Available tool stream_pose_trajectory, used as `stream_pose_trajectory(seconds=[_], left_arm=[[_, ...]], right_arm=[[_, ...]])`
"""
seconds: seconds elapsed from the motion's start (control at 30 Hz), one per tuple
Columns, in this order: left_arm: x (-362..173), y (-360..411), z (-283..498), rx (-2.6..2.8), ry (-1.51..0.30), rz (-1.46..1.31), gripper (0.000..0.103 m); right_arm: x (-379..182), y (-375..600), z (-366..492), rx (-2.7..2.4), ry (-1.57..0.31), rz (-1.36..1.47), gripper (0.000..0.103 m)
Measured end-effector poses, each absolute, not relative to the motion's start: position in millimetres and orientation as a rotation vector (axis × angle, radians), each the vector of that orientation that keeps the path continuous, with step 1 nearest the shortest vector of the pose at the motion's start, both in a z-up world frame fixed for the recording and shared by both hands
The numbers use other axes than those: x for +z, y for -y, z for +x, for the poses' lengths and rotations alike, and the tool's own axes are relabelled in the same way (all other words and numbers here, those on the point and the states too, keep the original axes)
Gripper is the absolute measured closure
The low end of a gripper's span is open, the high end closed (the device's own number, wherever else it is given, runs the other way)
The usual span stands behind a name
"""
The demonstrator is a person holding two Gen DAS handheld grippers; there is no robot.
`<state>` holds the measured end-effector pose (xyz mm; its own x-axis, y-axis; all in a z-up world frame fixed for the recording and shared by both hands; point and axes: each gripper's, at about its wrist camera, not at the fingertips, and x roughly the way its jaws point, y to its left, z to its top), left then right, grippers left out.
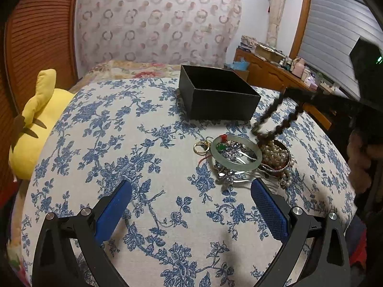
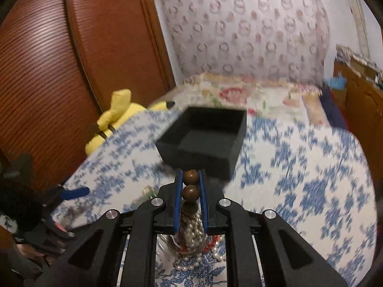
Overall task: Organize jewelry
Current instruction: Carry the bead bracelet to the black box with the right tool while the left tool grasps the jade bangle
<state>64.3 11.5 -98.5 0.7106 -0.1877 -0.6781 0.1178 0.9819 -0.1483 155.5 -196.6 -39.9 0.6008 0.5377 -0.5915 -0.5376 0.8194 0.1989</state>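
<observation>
Here the right claw [image 2: 190,192] pinches a brown wooden bead bracelet [image 2: 190,184], lifted above the pearl strands [image 2: 194,229], likely for carrying to the open black box [image 2: 203,141] just ahead. The left claw [image 1: 191,201] waits spread wide, holding nothing. No writing is readable.

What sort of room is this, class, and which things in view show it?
Most likely a bedroom: a floral quilt covers a bed, a yellow plush toy lies beside it, and a wooden dresser stands by the wall.
</observation>
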Motion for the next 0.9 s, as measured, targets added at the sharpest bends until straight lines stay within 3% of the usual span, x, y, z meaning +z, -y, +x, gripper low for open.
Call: stream_pose_trajectory(seconds=[0.23, 0.53, 0.9], left_arm=[[-96.6, 2.0, 81.4, -0.218, -0.784, -0.057, 0.007], [-102.6, 26.6, 110.1, -0.315, -0.837, -0.007, 0.007], [-102.6, 49.7, 140.5, -0.371, -0.877, 0.078, 0.018]], right_arm=[[-8.4, 209.1, 140.9, 0.612, -0.596, -0.029, 0.088], [-19.1, 233.3, 134.0, 0.560, -0.591, -0.029, 0.088], [-35.6, 246.0, 141.2, 0.523, -0.610, -0.013, 0.088]])
